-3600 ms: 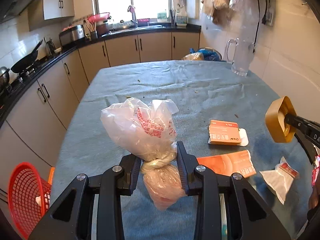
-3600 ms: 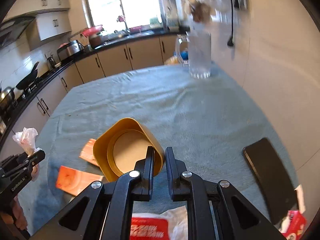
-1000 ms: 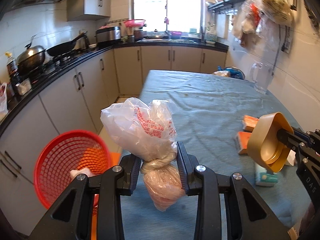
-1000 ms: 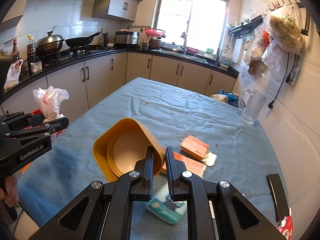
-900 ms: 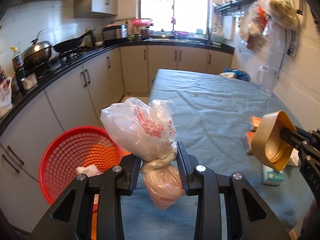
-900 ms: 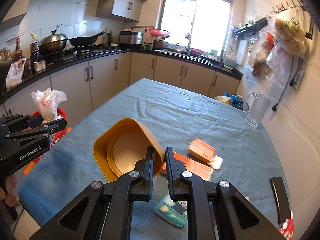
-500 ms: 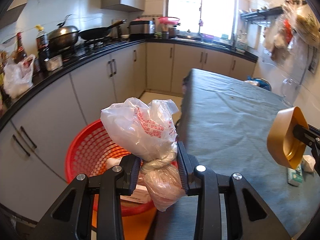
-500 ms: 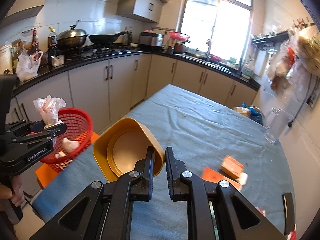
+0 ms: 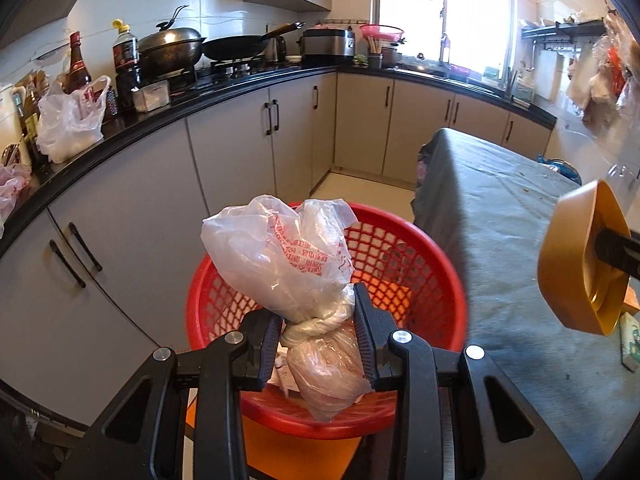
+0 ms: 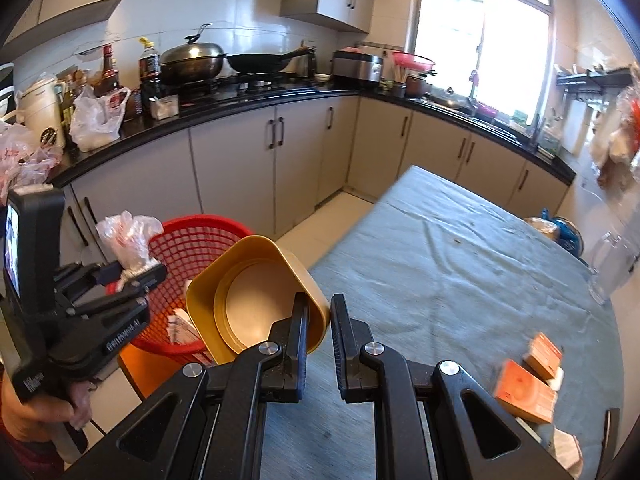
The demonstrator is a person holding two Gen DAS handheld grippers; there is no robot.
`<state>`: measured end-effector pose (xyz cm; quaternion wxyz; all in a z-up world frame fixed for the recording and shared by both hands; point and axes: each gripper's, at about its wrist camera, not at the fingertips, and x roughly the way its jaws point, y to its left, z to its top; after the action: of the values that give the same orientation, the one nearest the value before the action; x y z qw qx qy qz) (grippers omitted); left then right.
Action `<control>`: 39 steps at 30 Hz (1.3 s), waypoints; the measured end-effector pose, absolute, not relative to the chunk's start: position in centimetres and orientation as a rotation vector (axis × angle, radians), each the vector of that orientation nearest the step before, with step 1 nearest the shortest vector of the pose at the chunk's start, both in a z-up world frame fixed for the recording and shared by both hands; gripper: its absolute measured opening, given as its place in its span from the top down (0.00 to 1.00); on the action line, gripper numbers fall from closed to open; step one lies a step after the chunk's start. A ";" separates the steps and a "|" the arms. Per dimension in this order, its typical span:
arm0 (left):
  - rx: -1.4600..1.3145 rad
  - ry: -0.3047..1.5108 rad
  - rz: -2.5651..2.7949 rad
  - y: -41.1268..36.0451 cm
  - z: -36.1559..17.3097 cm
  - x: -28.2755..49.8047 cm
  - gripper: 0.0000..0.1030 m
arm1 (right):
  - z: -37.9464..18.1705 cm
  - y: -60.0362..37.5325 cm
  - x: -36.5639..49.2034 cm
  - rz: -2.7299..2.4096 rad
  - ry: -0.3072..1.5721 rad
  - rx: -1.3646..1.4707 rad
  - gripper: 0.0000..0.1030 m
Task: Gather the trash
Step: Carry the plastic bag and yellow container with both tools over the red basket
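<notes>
My left gripper (image 9: 318,314) is shut on the knot of a tied clear plastic bag (image 9: 288,256) and holds it above a red mesh basket (image 9: 424,256) beside the table. The same bag (image 10: 126,242) and basket (image 10: 188,248) show in the right wrist view. My right gripper (image 10: 319,314) is shut on the rim of a yellow-brown container (image 10: 252,296), held tilted over the table's near corner next to the basket. That container (image 9: 580,264) shows at the right of the left wrist view. Paper scraps (image 10: 180,326) lie in the basket.
A table with a grey-blue cloth (image 10: 440,256) carries orange boxes (image 10: 528,384), a clear jug (image 10: 612,268) and a blue bag (image 10: 560,232). Grey cabinets (image 9: 232,152) with a black counter hold pans and bottles. The basket stands on an orange stool (image 9: 296,452).
Both grippers have swung left from over the table toward the basket. The bag now hangs right above the basket, and the container is at the table's corner.
</notes>
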<state>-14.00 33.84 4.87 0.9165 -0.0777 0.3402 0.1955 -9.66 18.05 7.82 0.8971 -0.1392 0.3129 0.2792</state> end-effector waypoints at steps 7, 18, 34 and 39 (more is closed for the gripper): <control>-0.184 0.716 0.425 35.8 3.7 -14.0 0.68 | 6.8 21.8 -8.6 0.638 0.678 -0.298 0.88; -0.196 0.733 0.428 36.9 2.6 -13.4 0.68 | 5.1 24.9 -7.1 0.663 0.725 -0.305 0.88; -0.204 0.749 0.421 37.4 1.8 -12.9 0.68 | 3.5 25.9 -5.8 0.666 0.778 -0.307 0.88; -0.209 0.756 0.414 37.4 1.4 -12.6 0.68 | 3.0 26.2 -5.5 0.674 0.793 -0.306 0.88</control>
<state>-12.61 37.43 1.40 0.9031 -0.1013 0.3659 0.2005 -5.51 26.18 3.04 0.8564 -0.1456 0.3775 0.3209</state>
